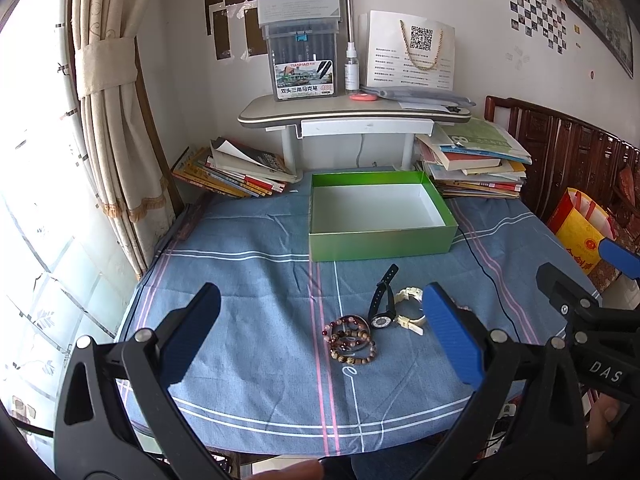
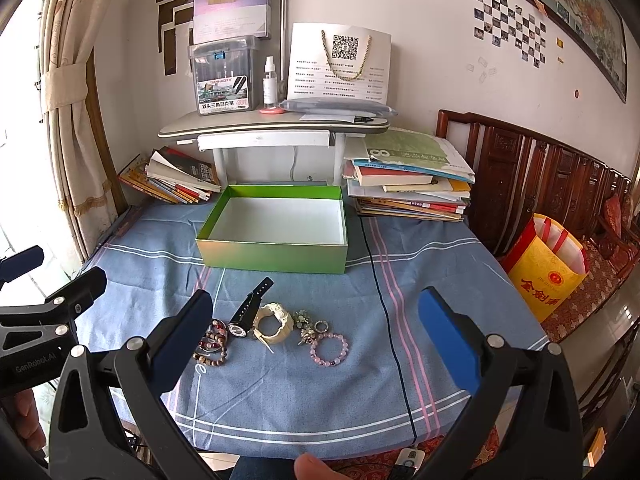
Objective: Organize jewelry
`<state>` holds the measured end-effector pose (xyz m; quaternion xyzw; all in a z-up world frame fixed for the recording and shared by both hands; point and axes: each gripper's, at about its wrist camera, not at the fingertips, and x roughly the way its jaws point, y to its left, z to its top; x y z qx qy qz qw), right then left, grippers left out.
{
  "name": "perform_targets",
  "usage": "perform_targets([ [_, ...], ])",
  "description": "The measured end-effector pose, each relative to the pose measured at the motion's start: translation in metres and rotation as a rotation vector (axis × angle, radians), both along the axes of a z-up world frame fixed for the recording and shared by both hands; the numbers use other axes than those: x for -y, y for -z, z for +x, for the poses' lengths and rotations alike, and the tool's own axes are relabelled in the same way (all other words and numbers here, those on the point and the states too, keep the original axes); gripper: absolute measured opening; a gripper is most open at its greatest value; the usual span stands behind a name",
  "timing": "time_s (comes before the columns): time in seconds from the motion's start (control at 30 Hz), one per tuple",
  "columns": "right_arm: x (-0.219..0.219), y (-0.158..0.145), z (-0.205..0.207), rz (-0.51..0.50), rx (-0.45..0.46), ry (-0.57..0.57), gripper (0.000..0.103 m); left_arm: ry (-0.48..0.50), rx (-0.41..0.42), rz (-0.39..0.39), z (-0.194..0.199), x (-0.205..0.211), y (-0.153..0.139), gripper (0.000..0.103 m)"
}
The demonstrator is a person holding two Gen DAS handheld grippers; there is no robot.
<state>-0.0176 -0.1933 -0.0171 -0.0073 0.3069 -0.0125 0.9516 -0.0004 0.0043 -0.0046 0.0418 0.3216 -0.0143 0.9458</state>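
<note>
Both grippers hover low over the near edge of the blue striped cloth [image 1: 248, 280], each spread wide and grasping nothing: the left gripper [image 1: 320, 336] frames the jewelry between its blue pads, and the right gripper [image 2: 316, 340] does the same from its own side, with the left tool showing at 9 o'clock in the right wrist view. Just ahead of the fingers lies the jewelry in a loose row. Seen from the right wrist, a pile of brown and red beaded bracelets [image 2: 212, 344] sits at 9 o'clock of the row, partly hidden by the left-hand finger; a black watch [image 2: 248, 308] lies just beside it, strap pointing toward 1 o'clock; a cream watch [image 2: 272, 324] touches the black one's face end; a cluster of small charms [image 2: 308, 326] follows; and a pink bead bracelet [image 2: 330, 350] rests at the 3 o'clock end. Beyond them, at 12 o'clock, an open green box [image 2: 276, 258] with a white inside stands on the cloth, apart from the jewelry. Stacks of books [image 2: 408, 184] flank a small grey shelf [image 2: 272, 126] behind the box, and a yellow bag [image 2: 548, 268] stands at 3 o'clock.
</note>
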Motion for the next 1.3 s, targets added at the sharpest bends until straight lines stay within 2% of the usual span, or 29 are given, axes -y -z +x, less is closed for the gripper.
perform_targets([
  [1.3,-0.0036,0.0009,-0.0007,-0.004,-0.001,-0.005,0.100,-0.012,0.001,-0.009,-0.0005,-0.0058,0.0009,0.099],
])
